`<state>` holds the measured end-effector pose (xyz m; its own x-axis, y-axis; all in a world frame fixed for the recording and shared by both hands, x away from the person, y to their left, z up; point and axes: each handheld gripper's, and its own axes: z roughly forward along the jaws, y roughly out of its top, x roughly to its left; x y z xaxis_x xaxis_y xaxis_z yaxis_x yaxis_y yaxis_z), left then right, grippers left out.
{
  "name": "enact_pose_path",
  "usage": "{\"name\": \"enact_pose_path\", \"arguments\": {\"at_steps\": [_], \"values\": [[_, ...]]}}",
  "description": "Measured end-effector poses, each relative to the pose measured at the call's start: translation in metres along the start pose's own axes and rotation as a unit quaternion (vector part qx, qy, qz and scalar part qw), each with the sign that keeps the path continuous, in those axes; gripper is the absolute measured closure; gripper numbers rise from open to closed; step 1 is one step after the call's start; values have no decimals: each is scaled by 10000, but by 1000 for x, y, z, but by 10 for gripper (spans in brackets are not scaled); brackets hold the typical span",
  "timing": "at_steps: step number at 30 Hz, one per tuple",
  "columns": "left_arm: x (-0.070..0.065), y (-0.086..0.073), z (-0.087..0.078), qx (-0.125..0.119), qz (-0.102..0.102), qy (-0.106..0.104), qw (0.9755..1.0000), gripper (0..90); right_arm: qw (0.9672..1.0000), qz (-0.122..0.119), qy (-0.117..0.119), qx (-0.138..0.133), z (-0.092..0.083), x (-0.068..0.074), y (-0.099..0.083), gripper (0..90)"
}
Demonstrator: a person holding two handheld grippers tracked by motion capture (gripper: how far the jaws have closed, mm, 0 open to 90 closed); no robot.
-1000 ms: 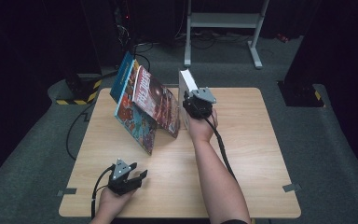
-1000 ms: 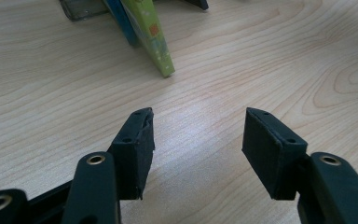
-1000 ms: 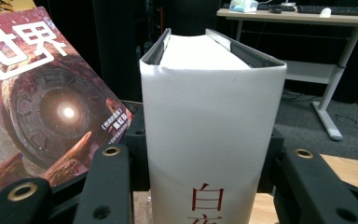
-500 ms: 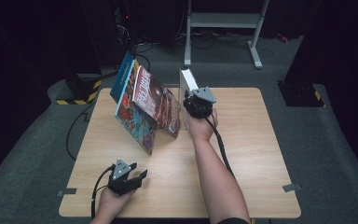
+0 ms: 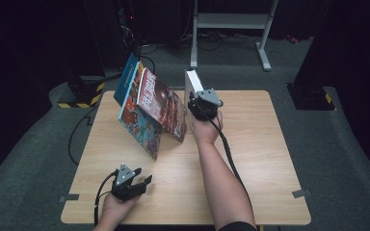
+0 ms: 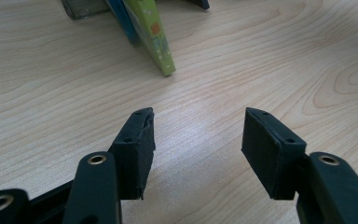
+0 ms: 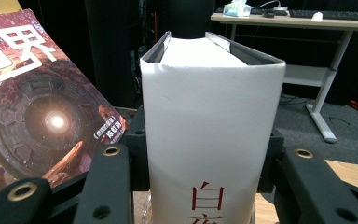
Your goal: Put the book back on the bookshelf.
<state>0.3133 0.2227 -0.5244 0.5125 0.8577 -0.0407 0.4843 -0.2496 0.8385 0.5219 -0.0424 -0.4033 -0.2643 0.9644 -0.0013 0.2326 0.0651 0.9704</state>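
Note:
A thick white book (image 5: 191,86) (image 7: 212,126) stands upright at the table's far side, red characters on its spine. My right gripper (image 5: 198,103) (image 7: 205,154) is shut on it, one jaw pressed to each cover. Just left of it, several colourful books (image 5: 149,103) lean in a slanted row; the nearest cover (image 7: 37,107) shows a glowing ring. My left gripper (image 5: 142,183) (image 6: 198,140) rests low near the table's front left, open, with bare wood between its jaws. The bottom corner of a green-edged book (image 6: 161,49) lies ahead of it.
The wooden table (image 5: 260,154) has free surface at the right and front. A white desk frame (image 5: 231,21) stands on the floor beyond it, and cables (image 5: 77,139) trail off the left side. A yellow-black striped block (image 5: 84,98) lies on the floor at the left.

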Motion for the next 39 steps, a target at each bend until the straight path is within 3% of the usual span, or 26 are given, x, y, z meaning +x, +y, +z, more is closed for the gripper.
{"name": "enact_pose_path", "arguments": {"at_steps": [17,28,39], "values": [[-1,0,0,3,-6,-6,10000,442,9999,-24,21,-165,-4,-1,-12,532],[-2,0,0,29,20,45,10000,442,9999,-65,117,52,-14,-3,-16,516],[-2,0,0,29,11,47,10000,442,9993,168,273,202,-15,-12,-11,451]]}}
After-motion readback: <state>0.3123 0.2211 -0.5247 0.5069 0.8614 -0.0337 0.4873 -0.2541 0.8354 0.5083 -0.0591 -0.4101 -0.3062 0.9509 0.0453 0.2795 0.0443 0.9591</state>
